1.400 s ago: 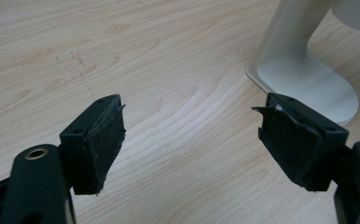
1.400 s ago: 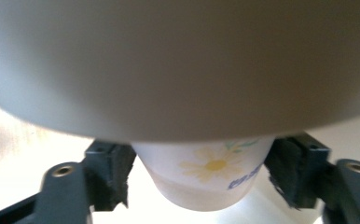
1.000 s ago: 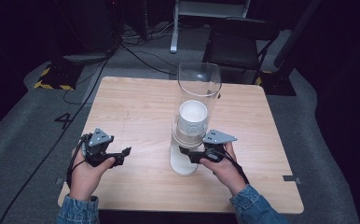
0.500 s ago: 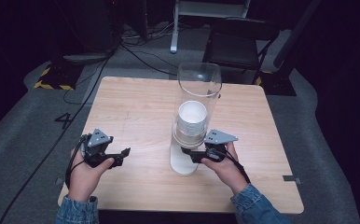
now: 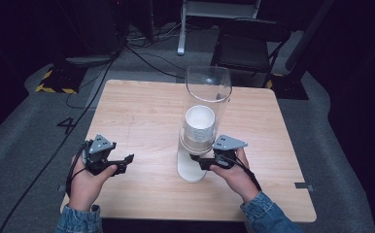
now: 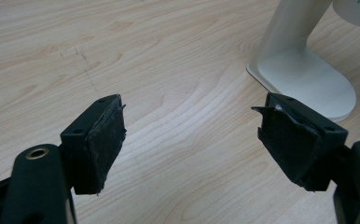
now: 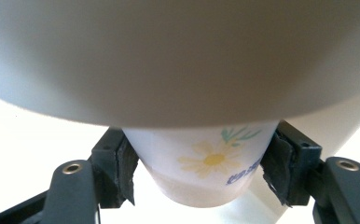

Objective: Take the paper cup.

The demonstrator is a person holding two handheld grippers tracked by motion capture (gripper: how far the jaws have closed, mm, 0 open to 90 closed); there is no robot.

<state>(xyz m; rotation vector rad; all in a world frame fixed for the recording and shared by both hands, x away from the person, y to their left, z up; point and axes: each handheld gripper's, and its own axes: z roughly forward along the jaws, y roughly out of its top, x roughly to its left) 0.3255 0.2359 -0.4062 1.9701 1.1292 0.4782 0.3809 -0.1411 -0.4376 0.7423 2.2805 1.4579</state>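
Standing near the middle of the wooden worktop (image 5: 142, 111) is a cup dispenser (image 5: 204, 111): a clear upright tube on a white stand whose flat base (image 6: 308, 84) rests on the wood. A stack of white paper cups (image 5: 199, 124) sits inside the tube, seen from above as a round white opening. In the right gripper view, the lowest cup (image 7: 206, 163), printed with a daisy and some blue lettering, pokes out beneath the dispenser's wide grey underside. The right gripper (image 5: 198, 161) is at the front of the stand, held by the person's right hand (image 5: 234, 172), and its fingers (image 7: 122, 170) sit against either side of that lowest cup, pinching it just below the dispenser's rim. The left gripper (image 5: 122, 163) is well to the left of the stand, in the person's left hand (image 5: 86, 182), low over bare wood near the front edge. Its fingers (image 6: 101, 142) are spread wide with nothing between them but worktop, and the white base lies ahead and to one side of them. Denim sleeves (image 5: 268, 216) show at both wrists.
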